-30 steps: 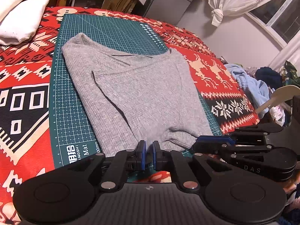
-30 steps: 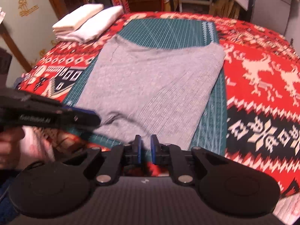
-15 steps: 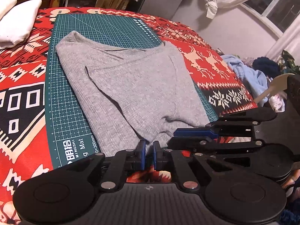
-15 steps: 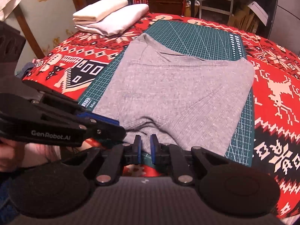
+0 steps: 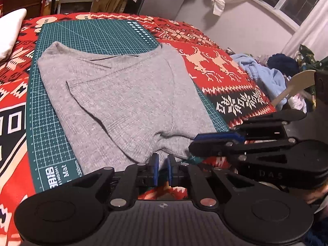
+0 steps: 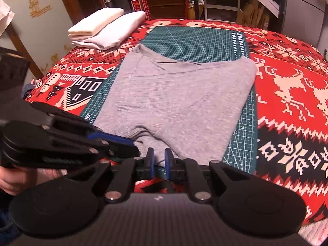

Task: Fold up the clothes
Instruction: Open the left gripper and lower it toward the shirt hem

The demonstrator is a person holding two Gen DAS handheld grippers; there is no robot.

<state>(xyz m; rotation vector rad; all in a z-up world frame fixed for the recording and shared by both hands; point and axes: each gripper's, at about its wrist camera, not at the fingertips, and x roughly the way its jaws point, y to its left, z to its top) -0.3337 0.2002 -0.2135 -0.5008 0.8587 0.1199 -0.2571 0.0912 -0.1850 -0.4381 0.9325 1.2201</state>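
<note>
— Sweater [image 5: 127, 102]: where do you have it?
— Your grey sweater lies folded on the green cutting mat [image 5: 92, 34].
— And the grippers?
— Your left gripper [image 5: 162, 169] and right gripper [image 6: 158, 161] sit at its near hem, each narrowly parted; whether either pinches cloth, I can't tell.

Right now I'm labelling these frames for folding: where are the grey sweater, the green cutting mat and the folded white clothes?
grey sweater [image 6: 180, 96]: right wrist view, middle of its body.
green cutting mat [image 6: 196, 41]: right wrist view, bare far part beyond the sweater.
folded white clothes [image 6: 106, 27]: right wrist view, top of the stack.
</note>
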